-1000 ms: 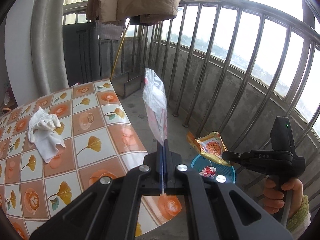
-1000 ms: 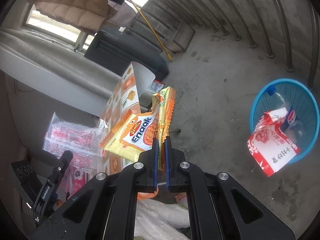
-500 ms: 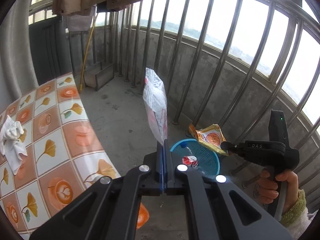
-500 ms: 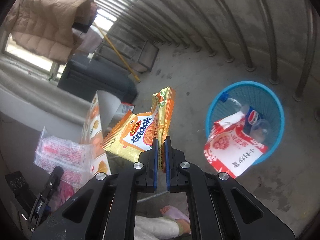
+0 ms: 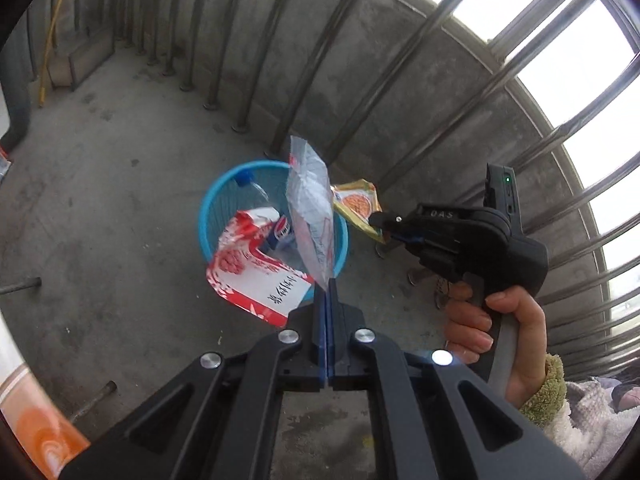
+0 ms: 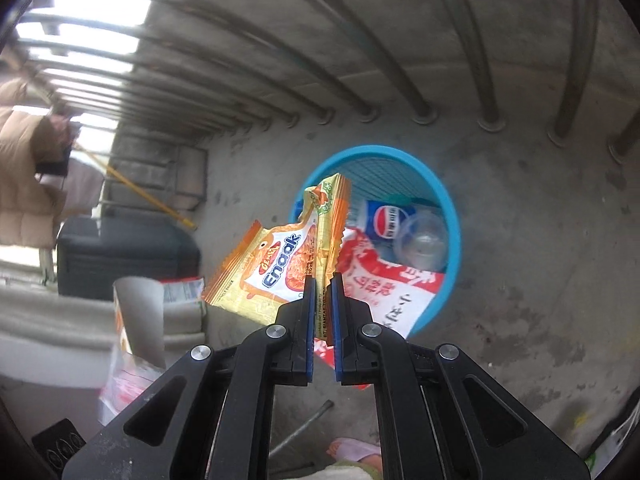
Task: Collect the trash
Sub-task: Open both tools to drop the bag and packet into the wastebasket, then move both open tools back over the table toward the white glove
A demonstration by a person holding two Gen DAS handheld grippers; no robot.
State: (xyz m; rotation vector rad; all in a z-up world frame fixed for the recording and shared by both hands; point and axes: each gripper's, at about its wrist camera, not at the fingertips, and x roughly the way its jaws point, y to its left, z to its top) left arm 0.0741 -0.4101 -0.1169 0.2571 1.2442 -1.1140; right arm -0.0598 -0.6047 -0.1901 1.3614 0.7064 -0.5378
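My left gripper (image 5: 327,292) has its fingers pressed flat together on the bottom edge of a clear plastic wrapper (image 5: 310,208), which stands up along the line I point, its long axis running away from me and lying right over the blue basket (image 5: 208,216) on the floor. My right gripper (image 6: 322,284) has its fingers only a crack apart, with the yellow snack packet (image 6: 288,264) pinched by its seam between them; the packet fans out left and far. From the right wrist view the basket (image 6: 448,208) lies just beyond and right of the fingertips, so the packet's free end overlaps only the near-left rim. The left wrist view shows the packet (image 5: 356,204) beside the basket's right rim, not over its mouth. I judge the left load better placed to drop; the right needs a nudge toward the basket's centre.
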